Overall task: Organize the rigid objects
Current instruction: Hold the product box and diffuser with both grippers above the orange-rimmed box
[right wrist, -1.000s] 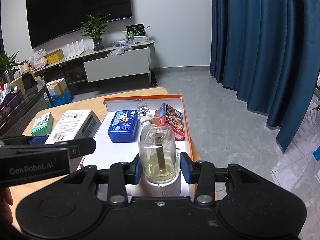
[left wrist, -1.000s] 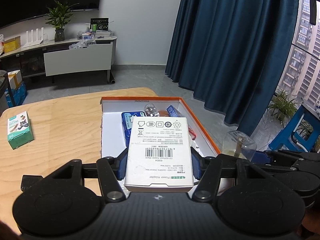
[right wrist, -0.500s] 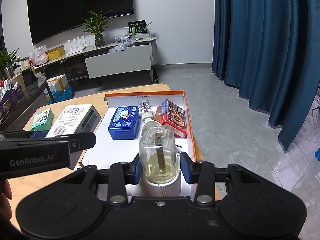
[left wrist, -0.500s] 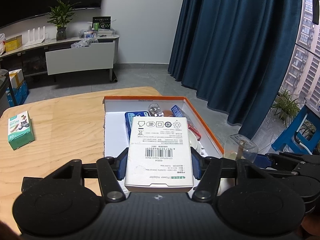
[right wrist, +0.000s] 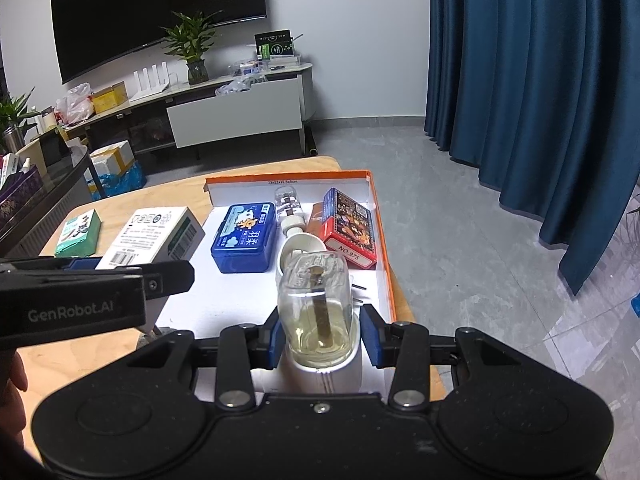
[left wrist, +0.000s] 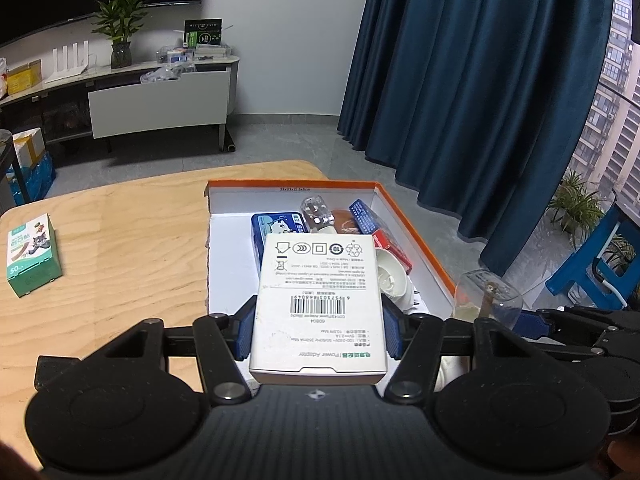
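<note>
Left wrist view: nothing's changed lately, white adapter box (left wrist: 318,304) is kept clamped between the left gripper (left wrist: 319,330) jaws, glass bottle (right wrist: 316,312) pinched in the right gripper (right wrist: 324,338), so neither's been binned yet

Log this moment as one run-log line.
left gripper: shut on white adapter box | right gripper: shut on glass bottle | both above orange tray | green box: on table

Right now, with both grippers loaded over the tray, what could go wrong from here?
1. The right gripper holds a clear bottle with liquid in it by its smooth sides; it might slip or tip on release.
2. The tray already holds a blue case, a red box and another bottle, so the right side looks tight.
3. The left gripper carries a white box close beside the bottle; the two could collide.
</note>
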`<state>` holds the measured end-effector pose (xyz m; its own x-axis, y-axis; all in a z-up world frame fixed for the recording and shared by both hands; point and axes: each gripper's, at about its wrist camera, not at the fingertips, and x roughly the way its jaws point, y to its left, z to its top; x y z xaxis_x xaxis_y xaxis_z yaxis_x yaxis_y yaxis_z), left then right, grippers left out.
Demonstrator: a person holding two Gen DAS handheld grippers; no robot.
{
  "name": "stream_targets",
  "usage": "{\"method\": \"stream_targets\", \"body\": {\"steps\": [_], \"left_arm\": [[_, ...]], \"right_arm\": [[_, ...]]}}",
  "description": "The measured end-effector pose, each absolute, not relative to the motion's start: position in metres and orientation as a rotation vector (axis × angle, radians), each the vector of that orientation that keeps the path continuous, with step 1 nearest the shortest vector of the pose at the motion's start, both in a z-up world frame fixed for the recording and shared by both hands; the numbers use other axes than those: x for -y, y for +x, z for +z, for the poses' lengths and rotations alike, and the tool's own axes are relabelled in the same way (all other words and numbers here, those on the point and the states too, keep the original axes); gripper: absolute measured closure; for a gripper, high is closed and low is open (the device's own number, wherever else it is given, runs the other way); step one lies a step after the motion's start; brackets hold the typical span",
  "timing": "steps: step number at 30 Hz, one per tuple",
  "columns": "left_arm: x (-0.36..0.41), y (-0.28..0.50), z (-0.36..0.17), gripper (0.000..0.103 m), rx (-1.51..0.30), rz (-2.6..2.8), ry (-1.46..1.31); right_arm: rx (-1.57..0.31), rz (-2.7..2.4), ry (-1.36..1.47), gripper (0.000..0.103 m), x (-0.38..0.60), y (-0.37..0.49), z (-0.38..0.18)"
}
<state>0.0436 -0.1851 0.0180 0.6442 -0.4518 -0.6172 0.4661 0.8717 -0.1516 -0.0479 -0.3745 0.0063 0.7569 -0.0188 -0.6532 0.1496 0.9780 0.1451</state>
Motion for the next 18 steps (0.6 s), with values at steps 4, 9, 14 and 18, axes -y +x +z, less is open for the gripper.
{"method": "stream_targets", "body": {"steps": [4, 9, 14, 18], "left_arm": [[0.187, 0.048, 0.017, 0.043, -0.709, -0.525, 0.025], [0.190, 0.053, 0.015, 0.043, -0.721, -0.527, 0.028], [0.191, 0.056, 0.013, 0.043, -0.730, -0.528, 0.029], [0.193, 0.059, 0.014, 0.043, -0.736, -0.528, 0.028]], "right_arm": [[-0.723, -0.090, 0.197, 0.054, 0.375, -0.044, 0.004], [-0.739, -0.087, 0.198, 0.054, 0.376, -0.038, 0.002], [-0.756, -0.083, 0.200, 0.054, 0.375, -0.035, 0.000], [-0.764, -0.077, 0.196, 0.054, 0.374, -0.034, 0.001]]}}
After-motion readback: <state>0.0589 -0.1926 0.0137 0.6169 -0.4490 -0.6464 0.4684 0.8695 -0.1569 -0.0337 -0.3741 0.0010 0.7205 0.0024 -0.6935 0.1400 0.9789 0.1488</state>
